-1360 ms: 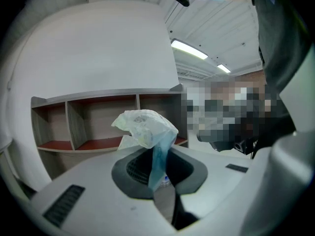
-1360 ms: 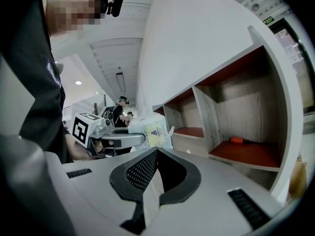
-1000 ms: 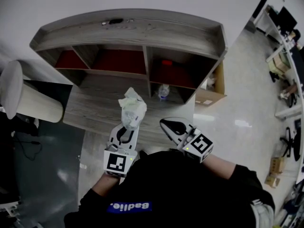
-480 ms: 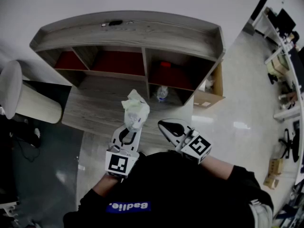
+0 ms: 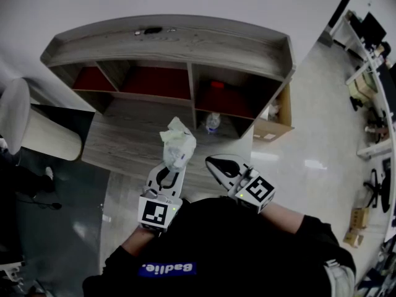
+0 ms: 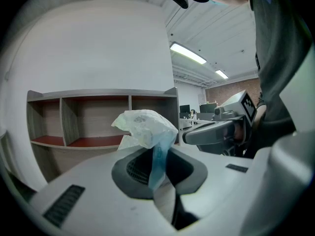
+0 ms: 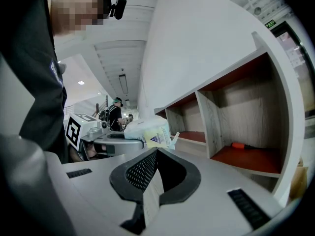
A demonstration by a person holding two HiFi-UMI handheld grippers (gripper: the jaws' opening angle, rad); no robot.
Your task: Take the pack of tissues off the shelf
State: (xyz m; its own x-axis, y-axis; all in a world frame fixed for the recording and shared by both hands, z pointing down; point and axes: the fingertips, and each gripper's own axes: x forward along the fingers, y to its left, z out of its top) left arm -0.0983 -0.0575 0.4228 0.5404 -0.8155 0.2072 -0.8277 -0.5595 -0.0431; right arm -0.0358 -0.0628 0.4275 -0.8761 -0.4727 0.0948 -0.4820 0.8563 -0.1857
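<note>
left tongs (image 5: pixel 174 167) are clenched on the pack of tissues (image 5: pixel 176 142), pinching a thin fold of its plastic wrapper at the lower edge, so the crumpled body of the pack stands up above the jaw tips. right tongs (image 5: pixel 214 161) are closed on nothing, tips together, and are held just beside the left pair. the pack is already off the shelf (image 5: pixel 185 39): it hangs in the air over the wooden ledge (image 5: pixel 117 144) in front of the open compartments, touching neither. judging by how it crumples, the pack is light and soft, with a slick film wrapper. it should not break, but the film could slide out of a narrow pinch or tear at a seam if tugged. the present hold is only on a strip of wrapper, which shows in the left gripper view as a bluish band running down between the jaws. a surer hold would be across the body of the pack, squeezing tissue and film together. a small bottle (image 5: pixel 212 121) and a red thing (image 5: pixel 216 84) sit in the right-hand compartments, well apart from the pack.
</note>
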